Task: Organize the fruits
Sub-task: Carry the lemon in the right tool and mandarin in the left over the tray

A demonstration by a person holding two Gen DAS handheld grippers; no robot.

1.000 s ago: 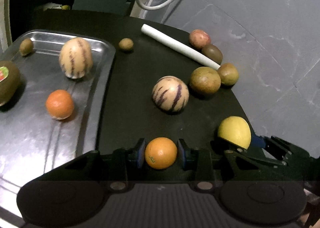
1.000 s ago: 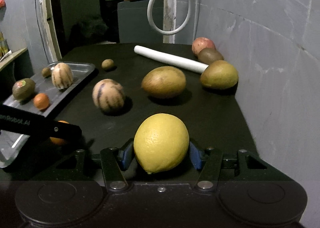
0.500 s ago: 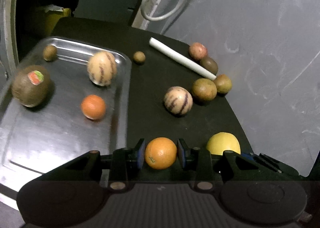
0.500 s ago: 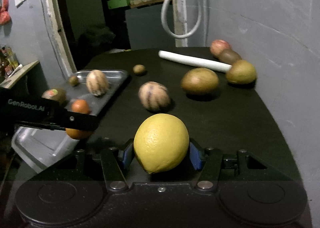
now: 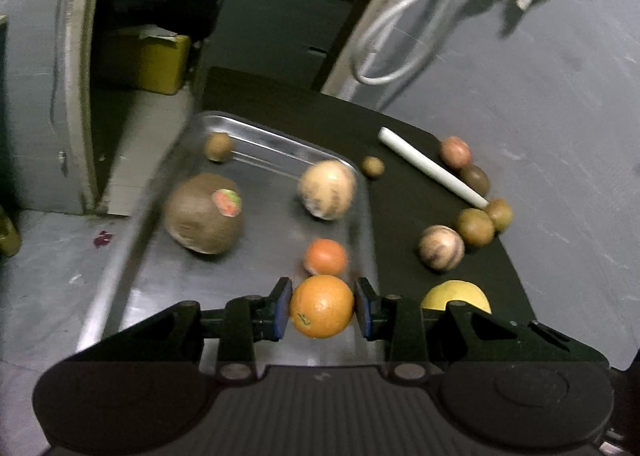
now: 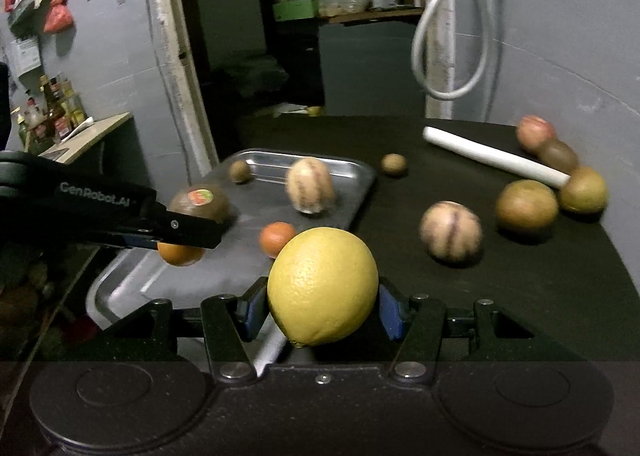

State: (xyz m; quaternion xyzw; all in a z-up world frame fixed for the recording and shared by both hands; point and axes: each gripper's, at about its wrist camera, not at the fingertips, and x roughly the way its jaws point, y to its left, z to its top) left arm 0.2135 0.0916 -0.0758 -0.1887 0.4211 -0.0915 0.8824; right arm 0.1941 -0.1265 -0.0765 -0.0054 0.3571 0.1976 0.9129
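Carrying fruit toward the tray (image 5: 256,135), the left gripper (image 5: 322,306) clamps an orange (image 5: 322,306) above the tray's near edge, while the right gripper (image 6: 322,292) grips a lemon (image 6: 322,292) over the black tabletop (image 6: 520,276) beside it.

Tray (image 5: 256,135) left on the table (image 5: 400,215) — four fruits inside (loose fruits, tube (image 5: 432,165) right).

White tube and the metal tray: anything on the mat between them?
One small brown fruit sits between the white tube and the tray, clearest in the right wrist view.
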